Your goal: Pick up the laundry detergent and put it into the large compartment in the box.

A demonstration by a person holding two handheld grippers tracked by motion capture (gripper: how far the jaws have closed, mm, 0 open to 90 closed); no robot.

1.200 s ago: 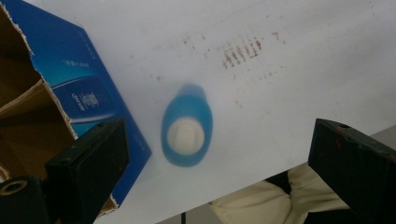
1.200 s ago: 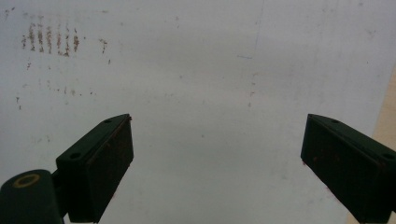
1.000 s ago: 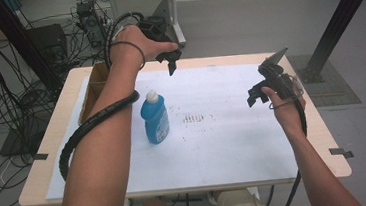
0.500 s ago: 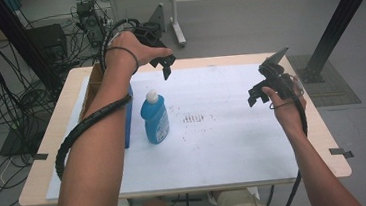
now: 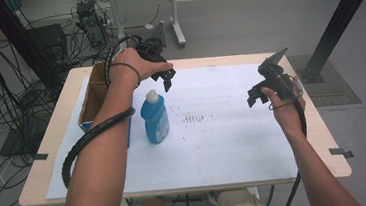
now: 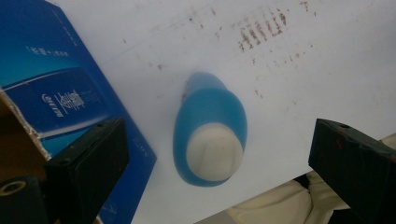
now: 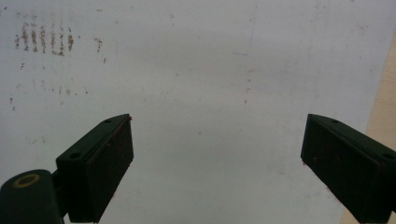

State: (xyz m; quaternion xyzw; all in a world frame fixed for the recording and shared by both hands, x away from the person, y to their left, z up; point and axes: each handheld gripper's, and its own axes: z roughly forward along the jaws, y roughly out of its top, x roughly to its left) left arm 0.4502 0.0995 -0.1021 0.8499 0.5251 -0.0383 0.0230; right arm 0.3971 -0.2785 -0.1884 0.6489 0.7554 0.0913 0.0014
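Blue bottle (image 5: 154, 118) stands upright beside the cardboard box (image 5: 92, 98), below the wide-open left gripper (image 5: 165, 79); the right gripper (image 5: 254, 95) hovers wide open too.

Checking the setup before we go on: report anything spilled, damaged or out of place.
The white sheet carries rows of small brown marks beside the blue bottle, like stains or rubbed-off residue. The open cardboard box has a ragged torn edge in the left gripper view. The bottle stands upright, capped; no spill.
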